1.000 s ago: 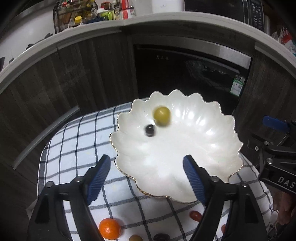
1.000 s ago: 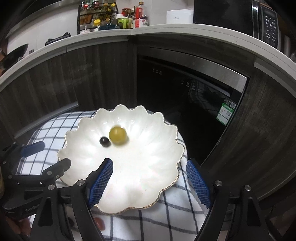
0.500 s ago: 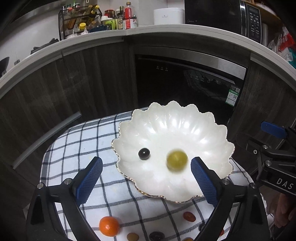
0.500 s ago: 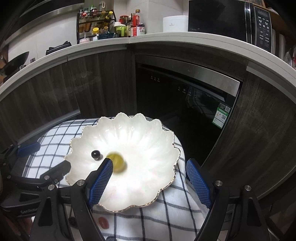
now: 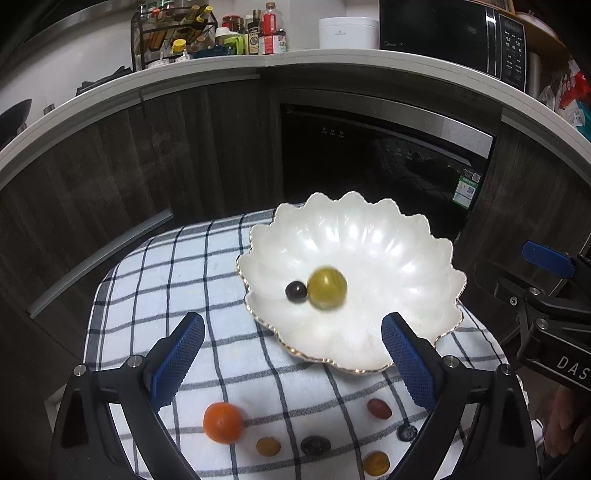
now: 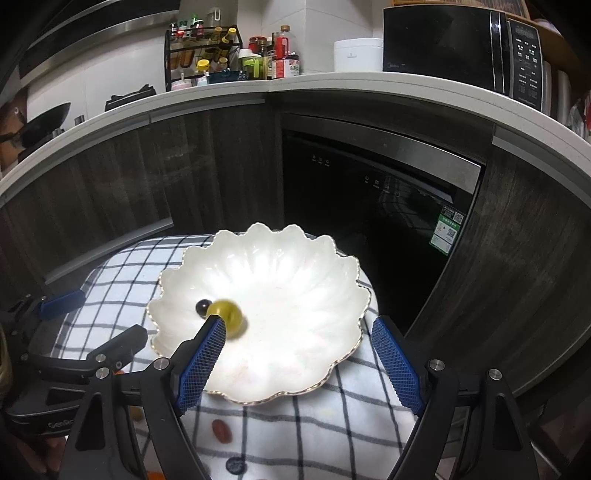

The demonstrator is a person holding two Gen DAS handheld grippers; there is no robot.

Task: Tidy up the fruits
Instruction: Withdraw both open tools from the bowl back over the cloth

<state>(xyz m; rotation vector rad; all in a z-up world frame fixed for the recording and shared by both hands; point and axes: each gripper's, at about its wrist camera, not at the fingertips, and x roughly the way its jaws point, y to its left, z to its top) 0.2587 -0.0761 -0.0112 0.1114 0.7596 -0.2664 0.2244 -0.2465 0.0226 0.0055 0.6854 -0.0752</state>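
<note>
A white scalloped bowl (image 5: 388,236) (image 6: 295,258) sits on a checked cloth. Inside it lie a green grape (image 5: 327,288) (image 6: 226,318), blurred, and a small dark berry (image 5: 296,291) (image 6: 202,306) touching it. On the cloth in front of the bowl lie an orange fruit (image 5: 223,422), a red grape (image 5: 379,408) (image 6: 221,430), two small yellow fruits (image 5: 268,446), a dark grape (image 5: 315,445) and a blueberry (image 5: 407,432) (image 6: 235,466). My left gripper (image 5: 291,354) is open and empty above the bowl's near-left rim. My right gripper (image 6: 299,365) is open and empty over the bowl's near side.
The checked cloth (image 5: 166,280) covers a small table in front of dark kitchen cabinets and a built-in oven (image 5: 369,155). The counter above holds a bottle rack (image 5: 173,33) and a microwave (image 5: 450,33). The table's edges drop off left and right.
Both grippers have drawn back and up from the bowl, showing more of the cloth and loose fruit. The green grape has rolled about inside the bowl and lies against the dark berry.
</note>
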